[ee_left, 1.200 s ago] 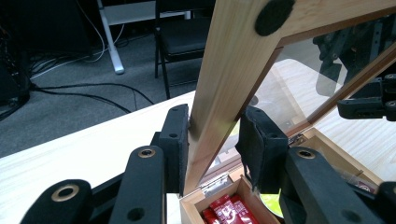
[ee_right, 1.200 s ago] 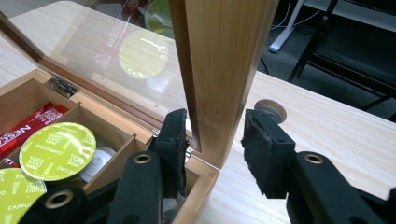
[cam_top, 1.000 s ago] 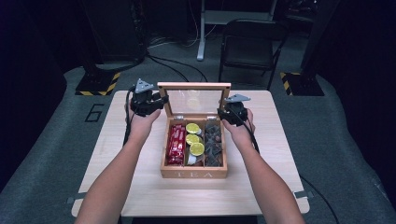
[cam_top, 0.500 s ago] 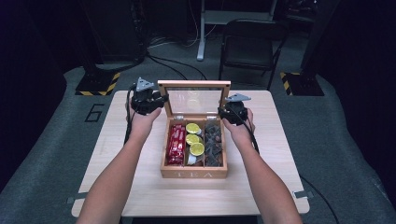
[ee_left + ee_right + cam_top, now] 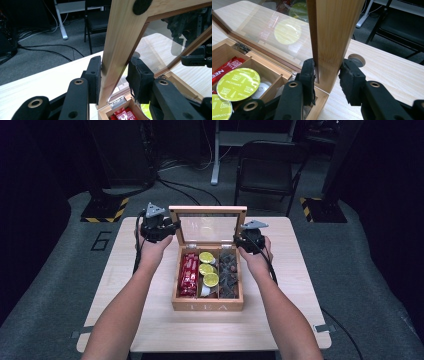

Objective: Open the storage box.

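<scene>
Had the tea box mid-surface with its glass lid standing upright. Left gripper and right gripper each straddled a lid side rail, neither quite clamped. Closing it was all still to do, I reckon.

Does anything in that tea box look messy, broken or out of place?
Nothing stands out. The box sits square on the table, its glass lid upright, a claw at each side edge. Red packets, green-topped capsules and dark pieces each keep to their compartment.
</scene>
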Demonstrator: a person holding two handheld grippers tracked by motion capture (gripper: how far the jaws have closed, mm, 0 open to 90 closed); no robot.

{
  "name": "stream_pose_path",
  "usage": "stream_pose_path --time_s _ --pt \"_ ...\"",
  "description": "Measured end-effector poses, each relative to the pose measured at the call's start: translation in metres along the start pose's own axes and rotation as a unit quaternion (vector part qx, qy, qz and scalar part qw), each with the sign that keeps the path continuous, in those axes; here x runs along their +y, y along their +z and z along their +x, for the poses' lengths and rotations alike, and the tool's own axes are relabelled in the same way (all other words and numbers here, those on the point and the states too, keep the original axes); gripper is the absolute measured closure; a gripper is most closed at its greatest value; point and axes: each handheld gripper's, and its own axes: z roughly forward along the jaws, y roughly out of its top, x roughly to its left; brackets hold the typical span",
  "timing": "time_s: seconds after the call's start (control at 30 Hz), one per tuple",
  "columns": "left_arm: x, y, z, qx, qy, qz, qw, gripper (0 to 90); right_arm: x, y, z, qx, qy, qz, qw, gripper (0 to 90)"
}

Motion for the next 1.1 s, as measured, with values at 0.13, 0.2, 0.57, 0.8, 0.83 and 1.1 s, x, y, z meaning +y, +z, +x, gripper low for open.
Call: stream_pose_path --time_s 0.13,0.2,0.57,0.8,0.83,1.1 --pt "0.0 -0.001 0.001 -0.003 -0.002 0.001 1.0 63.0 0.0 0.0 0.0 0.001 0.0 0.0 1.0 64.7" --pt "-0.001 -0.001 0.0 -0.005 -0.006 -0.002 1.0 61.4 0.0 0.0 -0.001 0.002 0.0 0.001 1.0 64.7" --pt "-0.018 -0.008 0.012 0.004 -0.01 0.007 0.9999 48.3 0.003 0.002 0.0 -0.003 0.008 0.008 0.9999 64.8" --pt "-0.022 -0.016 0.02 0.007 -0.018 0.006 0.9998 47.6 0.007 0.005 -0.004 -0.002 0.014 0.012 0.9998 64.8" --pt "-0.022 -0.016 0.02 0.007 -0.018 0.006 0.9998 47.6 0.007 0.005 -0.004 -0.002 0.014 0.012 0.9998 64.8" --pt "-0.024 -0.016 0.014 -0.005 -0.011 0.01 0.9999 47.7 0.012 0.01 -0.005 -0.003 0.03 0.021 0.9993 64.8"
